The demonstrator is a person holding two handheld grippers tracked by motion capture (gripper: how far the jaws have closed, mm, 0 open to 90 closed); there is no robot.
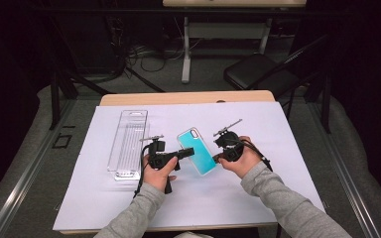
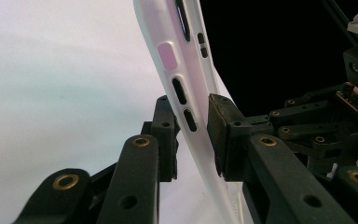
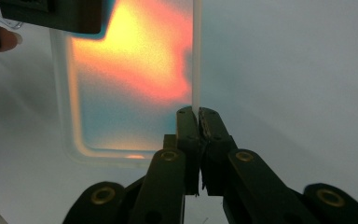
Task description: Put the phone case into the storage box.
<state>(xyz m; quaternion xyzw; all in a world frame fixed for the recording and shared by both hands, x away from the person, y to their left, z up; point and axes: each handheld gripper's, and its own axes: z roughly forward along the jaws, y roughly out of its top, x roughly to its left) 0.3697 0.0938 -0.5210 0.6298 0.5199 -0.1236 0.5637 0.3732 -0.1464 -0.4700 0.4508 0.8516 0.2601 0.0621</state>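
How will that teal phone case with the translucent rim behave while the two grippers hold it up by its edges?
The teal phone case looks thin and hollow, so it is probably light. Its soft-looking translucent rim may flex under pinching. The right gripper clamps only a narrow edge, so the smooth case could slip or twist.

Clear plastic tray [image 1: 127, 145], long and ridged, lying just left of the left claw [image 1: 187, 151]. White sheet [image 1: 104, 198] spread beneath both claws, over a wooden table [image 1: 188, 97]. Black folding chair [image 1: 260, 73] and tangled cables [image 1: 146, 57] well beyond, on the floor.
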